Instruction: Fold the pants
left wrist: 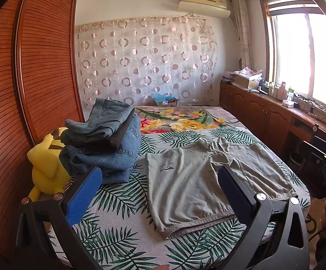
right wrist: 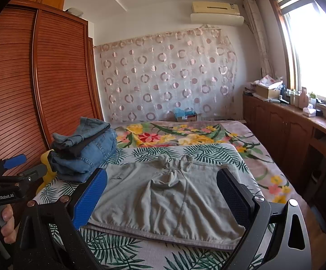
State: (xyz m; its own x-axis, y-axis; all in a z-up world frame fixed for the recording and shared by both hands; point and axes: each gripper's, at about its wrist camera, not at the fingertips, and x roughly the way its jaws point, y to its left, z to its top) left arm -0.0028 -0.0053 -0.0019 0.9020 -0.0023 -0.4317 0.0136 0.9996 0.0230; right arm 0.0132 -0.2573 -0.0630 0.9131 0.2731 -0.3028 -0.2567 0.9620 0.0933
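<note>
Left wrist view: left gripper (left wrist: 158, 193) open, over grey shorts (left wrist: 207, 175) flat on bed (left wrist: 109, 243) — beside stacked jeans (left wrist: 109, 144). Right gripper (right wrist: 163, 193) open too — empty.

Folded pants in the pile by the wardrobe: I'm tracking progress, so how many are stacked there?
3 that I can tell: grey-blue jeans on top, a dark pair under them, blue jeans at the bottom. More layers may be hidden.

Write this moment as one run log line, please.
grey pants flat on bed | both grippers open, above | jeans stack at left
</note>
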